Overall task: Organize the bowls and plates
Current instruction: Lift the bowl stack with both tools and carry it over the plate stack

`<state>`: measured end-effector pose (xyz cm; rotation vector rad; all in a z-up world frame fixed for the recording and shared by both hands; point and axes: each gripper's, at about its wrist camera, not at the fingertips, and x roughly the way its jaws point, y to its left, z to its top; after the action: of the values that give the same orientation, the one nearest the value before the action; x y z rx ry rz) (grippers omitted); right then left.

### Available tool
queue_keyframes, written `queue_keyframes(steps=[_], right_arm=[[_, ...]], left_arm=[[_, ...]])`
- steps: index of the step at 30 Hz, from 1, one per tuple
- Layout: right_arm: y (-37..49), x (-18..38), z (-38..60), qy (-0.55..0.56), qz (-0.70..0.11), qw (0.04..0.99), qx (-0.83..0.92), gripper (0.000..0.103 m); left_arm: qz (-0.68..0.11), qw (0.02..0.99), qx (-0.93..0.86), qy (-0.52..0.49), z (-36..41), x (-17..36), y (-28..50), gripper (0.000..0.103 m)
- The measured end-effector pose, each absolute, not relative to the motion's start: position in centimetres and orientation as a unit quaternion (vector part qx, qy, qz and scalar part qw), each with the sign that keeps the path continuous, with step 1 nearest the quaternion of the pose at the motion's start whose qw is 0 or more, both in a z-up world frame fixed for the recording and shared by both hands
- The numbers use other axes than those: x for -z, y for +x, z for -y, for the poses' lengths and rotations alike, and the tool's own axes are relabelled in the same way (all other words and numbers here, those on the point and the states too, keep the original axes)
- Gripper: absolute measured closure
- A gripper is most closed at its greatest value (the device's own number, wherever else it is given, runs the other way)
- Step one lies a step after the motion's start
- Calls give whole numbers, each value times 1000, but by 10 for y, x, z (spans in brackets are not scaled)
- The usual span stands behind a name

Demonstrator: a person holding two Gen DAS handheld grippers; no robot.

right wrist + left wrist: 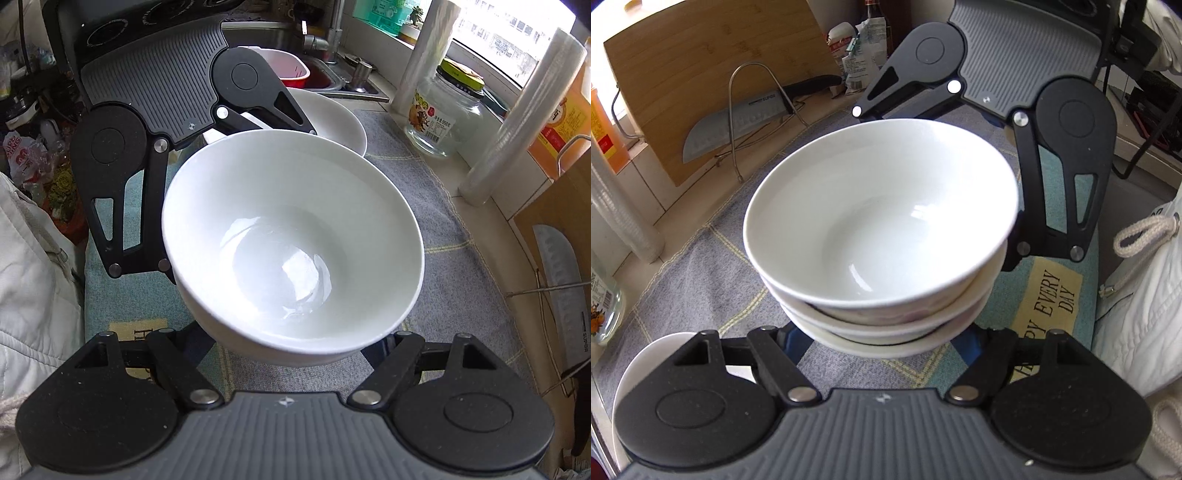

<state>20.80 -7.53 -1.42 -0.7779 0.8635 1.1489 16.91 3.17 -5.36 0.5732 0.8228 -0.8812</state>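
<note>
A stack of white bowls [882, 221] fills the middle of both wrist views [291, 240], over a grey and teal cloth mat [701, 266]. My left gripper [882, 347] is shut on the stack's near side, its blue pads pressing on the lowest bowls. The right gripper [960, 122] clamps the far side, and its fingertips are hidden behind the rims. In the right wrist view the right gripper [295, 350] holds the stack from below the frame's centre, and the left gripper [207, 155] stands opposite. A white plate [340, 118] lies behind the stack.
A bamboo cutting board [701, 74] and a cleaver in a wire rack [738, 122] stand at the back. A glass jar [443, 114], cling-film rolls [524, 110] and an orange box [565, 122] line the window. A sink with a red basin [295, 72] is beyond. A person's white jacket [1145, 295] is beside the mat.
</note>
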Motion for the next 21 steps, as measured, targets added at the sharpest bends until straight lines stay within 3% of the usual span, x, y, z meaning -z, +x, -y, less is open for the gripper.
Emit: queue_keyframes(steps=[21], right_arm=[[226, -2, -37, -397, -312, 653, -564, 19]], left_arm=[[-380, 831, 319, 252, -135, 29, 165, 26]])
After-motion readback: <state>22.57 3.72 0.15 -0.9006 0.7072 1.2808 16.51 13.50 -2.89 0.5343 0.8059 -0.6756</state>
